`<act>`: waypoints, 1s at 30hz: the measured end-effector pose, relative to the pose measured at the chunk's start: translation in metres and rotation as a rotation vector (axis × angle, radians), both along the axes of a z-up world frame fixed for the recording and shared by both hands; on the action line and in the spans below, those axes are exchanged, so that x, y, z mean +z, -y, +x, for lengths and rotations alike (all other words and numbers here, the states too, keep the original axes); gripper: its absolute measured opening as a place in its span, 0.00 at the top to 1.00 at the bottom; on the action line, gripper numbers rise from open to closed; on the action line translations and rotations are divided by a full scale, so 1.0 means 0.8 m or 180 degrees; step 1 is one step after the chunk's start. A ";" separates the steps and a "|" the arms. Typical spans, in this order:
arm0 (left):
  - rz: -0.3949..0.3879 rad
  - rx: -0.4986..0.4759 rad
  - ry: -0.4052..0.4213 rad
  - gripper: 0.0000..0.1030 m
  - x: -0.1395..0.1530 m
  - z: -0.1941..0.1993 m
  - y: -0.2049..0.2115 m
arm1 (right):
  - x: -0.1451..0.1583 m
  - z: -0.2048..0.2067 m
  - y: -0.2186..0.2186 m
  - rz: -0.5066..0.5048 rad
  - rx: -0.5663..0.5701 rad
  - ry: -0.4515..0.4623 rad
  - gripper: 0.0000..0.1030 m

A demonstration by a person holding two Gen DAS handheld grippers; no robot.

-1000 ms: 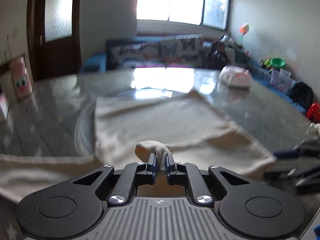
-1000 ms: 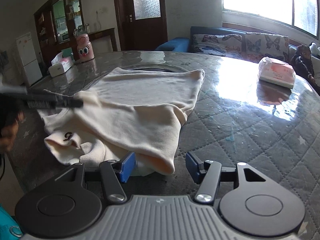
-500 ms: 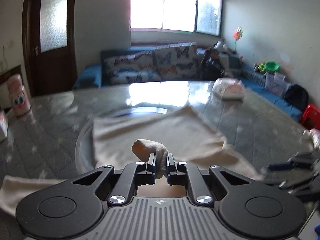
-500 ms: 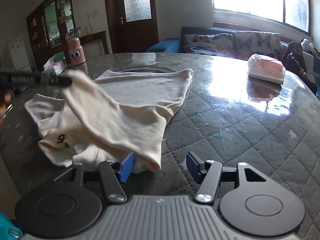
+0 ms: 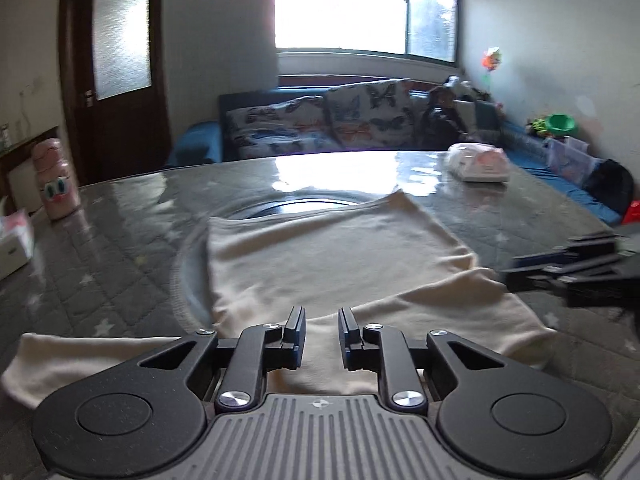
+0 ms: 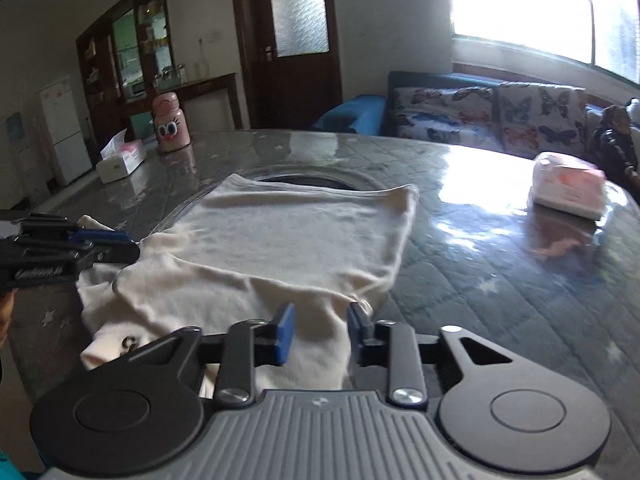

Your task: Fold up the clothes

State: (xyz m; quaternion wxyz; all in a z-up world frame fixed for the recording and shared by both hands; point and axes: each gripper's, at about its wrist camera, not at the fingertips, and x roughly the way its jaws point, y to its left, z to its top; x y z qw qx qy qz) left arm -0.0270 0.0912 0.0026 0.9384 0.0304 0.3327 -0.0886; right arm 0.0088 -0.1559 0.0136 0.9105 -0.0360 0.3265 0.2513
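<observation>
A cream T-shirt (image 5: 328, 248) lies partly folded on the grey quilted table (image 5: 120, 232), one sleeve trailing off to the near left. My left gripper (image 5: 322, 326) hovers just over its near edge, open, with nothing between its fingers. In the right wrist view the same shirt (image 6: 300, 232) shows a folded-over near layer. My right gripper (image 6: 320, 328) stands open there with the fold's edge lying between its blue pads. Each gripper shows in the other's view: the right gripper (image 5: 560, 272) at the shirt's right corner, the left gripper (image 6: 100, 246) at its left edge.
A pink tissue pack (image 6: 568, 188) sits on the far right of the table. A pink cartoon bottle (image 6: 170, 126) and a white tissue box (image 6: 120, 160) stand at the far left. A sunken round ring (image 5: 304, 204) lies under the shirt's far edge. A butterfly-print sofa (image 5: 340, 120) is behind.
My left gripper carried a pinched fold of the shirt forward, then opened and let it drop flat. My right gripper's fingers have drawn closer together around the shirt's near edge.
</observation>
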 end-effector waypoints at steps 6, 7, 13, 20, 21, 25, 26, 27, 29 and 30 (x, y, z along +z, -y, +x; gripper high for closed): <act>-0.0086 -0.0091 -0.0029 0.81 -0.010 0.006 0.005 | -0.027 0.029 -0.016 -0.0199 -0.0001 -0.0102 0.83; -0.0099 -0.0098 -0.0032 0.81 -0.011 0.006 0.005 | -0.032 0.032 -0.017 -0.0256 -0.0022 -0.0106 0.83; -0.0172 -0.0038 0.0001 0.81 -0.009 -0.004 -0.011 | -0.023 0.022 -0.016 -0.0280 0.0000 -0.0013 0.83; -0.0254 0.0092 0.0025 0.79 -0.008 -0.016 -0.026 | -0.026 0.021 -0.028 -0.0329 0.0018 -0.0009 0.80; -0.0265 0.0120 0.0041 0.79 -0.006 -0.019 -0.031 | -0.023 0.018 -0.030 -0.0325 0.0035 0.0008 0.78; -0.0302 0.0332 0.0091 0.73 0.000 -0.031 -0.051 | -0.011 -0.001 -0.045 -0.0323 0.0210 0.0086 0.63; -0.0304 0.0415 0.0092 0.72 0.001 -0.033 -0.058 | -0.011 -0.005 -0.050 -0.0320 0.0259 0.0085 0.62; -0.0316 0.0502 0.0088 0.71 0.001 -0.035 -0.065 | -0.012 -0.008 -0.056 -0.0311 0.0306 0.0073 0.60; -0.0328 0.0708 0.0087 0.64 0.001 -0.038 -0.081 | -0.013 -0.015 -0.069 -0.0309 0.0418 0.0059 0.56; -0.0325 0.0818 0.0091 0.63 0.001 -0.040 -0.090 | -0.014 -0.018 -0.077 -0.0316 0.0478 0.0060 0.56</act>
